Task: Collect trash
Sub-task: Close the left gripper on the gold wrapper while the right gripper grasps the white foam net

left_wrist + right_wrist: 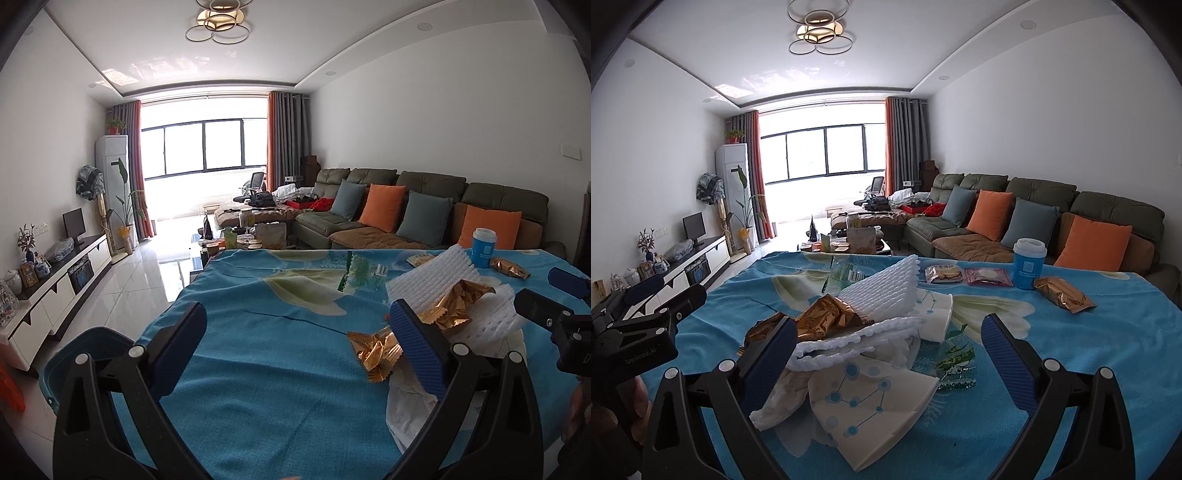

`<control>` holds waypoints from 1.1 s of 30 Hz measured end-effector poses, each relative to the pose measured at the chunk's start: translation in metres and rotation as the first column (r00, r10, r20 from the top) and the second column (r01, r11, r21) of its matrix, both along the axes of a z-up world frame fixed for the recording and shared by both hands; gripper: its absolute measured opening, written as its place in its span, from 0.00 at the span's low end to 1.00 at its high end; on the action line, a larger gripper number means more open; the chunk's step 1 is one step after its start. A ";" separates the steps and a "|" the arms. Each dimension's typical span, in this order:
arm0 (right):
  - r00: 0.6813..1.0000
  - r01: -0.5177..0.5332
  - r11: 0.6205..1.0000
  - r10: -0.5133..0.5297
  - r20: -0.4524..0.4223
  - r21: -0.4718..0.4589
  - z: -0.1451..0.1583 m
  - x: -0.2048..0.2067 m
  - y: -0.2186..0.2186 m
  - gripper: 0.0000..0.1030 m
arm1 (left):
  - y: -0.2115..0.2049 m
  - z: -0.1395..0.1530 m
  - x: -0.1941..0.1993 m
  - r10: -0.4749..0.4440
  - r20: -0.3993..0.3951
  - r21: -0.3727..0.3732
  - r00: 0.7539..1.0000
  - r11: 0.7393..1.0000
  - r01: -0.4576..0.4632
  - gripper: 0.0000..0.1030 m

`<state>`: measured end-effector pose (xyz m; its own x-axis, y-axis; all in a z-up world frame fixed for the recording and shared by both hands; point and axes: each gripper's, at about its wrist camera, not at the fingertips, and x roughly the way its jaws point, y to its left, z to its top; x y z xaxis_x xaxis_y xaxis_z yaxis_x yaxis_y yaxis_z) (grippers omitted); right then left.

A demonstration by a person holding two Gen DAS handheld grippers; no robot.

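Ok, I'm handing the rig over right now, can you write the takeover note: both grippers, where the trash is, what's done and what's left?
Left gripper: open, empty, over the blue tablecloth; its right finger is beside the crumpled gold wrapper.
Right gripper: open, empty, straddling the trash pile.
Pile at mid-table: white foam netting, gold foil wrapper, crumpled tissue, dotted white packaging, clear green-printed wrapper.
Further back: blue paper cup, sealed gold packet, two snack packets.
Blue bin sits below the table's left edge; its contents can't be seen.
Done: nothing visibly collected. Left: the whole pile.
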<state>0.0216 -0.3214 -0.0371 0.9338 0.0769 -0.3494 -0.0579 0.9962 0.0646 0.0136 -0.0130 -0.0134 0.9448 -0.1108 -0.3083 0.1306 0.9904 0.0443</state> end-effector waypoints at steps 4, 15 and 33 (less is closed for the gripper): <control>0.999 -0.034 0.999 0.035 -0.036 0.015 -0.007 0.004 -0.001 0.93 | -0.012 -0.011 0.005 -0.083 -0.048 0.027 0.995 0.996 0.084 0.95; 0.983 -0.140 0.982 0.152 -0.098 0.127 -0.010 0.016 -0.011 0.67 | -0.031 -0.030 0.033 -0.237 -0.182 -0.002 0.954 0.970 0.241 0.79; 0.960 -0.221 0.933 0.259 -0.103 0.283 0.003 0.017 -0.026 0.06 | -0.015 -0.022 0.042 -0.298 -0.205 -0.076 0.932 0.954 0.289 0.10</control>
<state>0.0391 -0.3474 -0.0345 0.8207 0.4008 -0.4073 -0.2652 0.8985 0.3498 0.0555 -0.0277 -0.0357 0.7817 -0.3912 -0.4857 0.4175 0.9068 -0.0585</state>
